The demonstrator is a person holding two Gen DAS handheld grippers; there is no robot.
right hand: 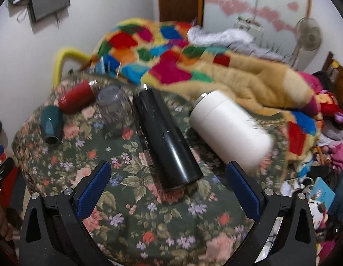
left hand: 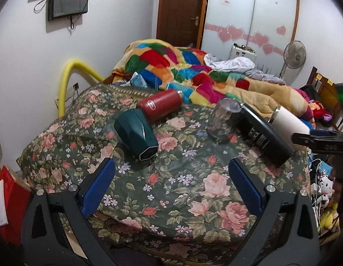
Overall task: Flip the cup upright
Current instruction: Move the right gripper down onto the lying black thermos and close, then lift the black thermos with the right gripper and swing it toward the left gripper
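- Right now the right gripper (right hand: 169,188) hangs with its jaws spread wide and empty; the left gripper (left hand: 171,181) is likewise spread and holds nothing.
- Ahead of the right gripper and off its right finger lies the white cup (right hand: 229,128) on its side on the floral cloth (right hand: 149,221); the black bottle (right hand: 167,137) lies straight ahead between the fingers.
- Likely risk: closing now would catch the black bottle instead of the cup.
- Soft, uneven bedding could let the smooth cup roll or topple once stood up.
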